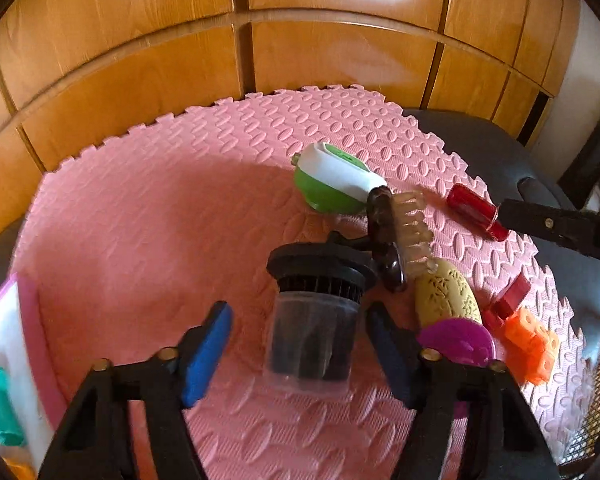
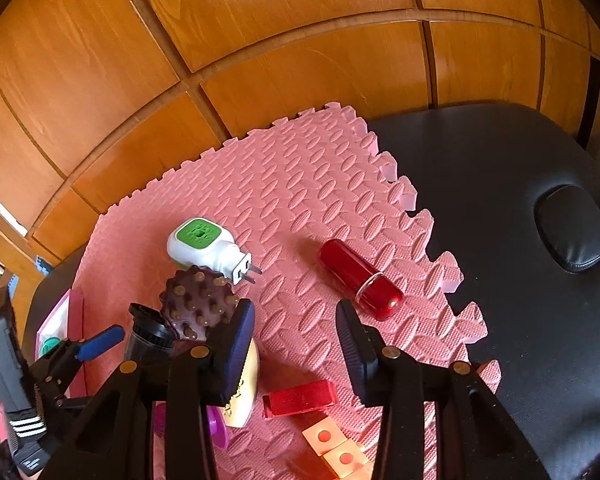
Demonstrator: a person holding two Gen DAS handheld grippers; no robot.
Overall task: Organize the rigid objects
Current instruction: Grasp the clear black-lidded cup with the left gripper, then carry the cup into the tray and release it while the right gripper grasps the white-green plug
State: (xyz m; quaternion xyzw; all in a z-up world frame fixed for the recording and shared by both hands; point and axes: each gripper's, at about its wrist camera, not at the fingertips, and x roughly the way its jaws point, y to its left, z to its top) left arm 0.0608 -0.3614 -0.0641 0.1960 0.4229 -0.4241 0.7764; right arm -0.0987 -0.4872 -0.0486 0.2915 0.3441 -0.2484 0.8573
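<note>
We straddle the clear filter cup (image 1: 312, 344) with left gripper (image 1: 300, 354) fingers apart; next, clamp. Right gripper (image 2: 296, 350) empty, fingers apart, red tube (image 2: 360, 278) at one o'clock.

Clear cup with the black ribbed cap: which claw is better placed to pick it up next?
Left. The clear cup lies between the left claw fingers, which straddle it without visibly pressing. The right claw hangs open over bare pink mat, nearer the red cylinder.
</note>
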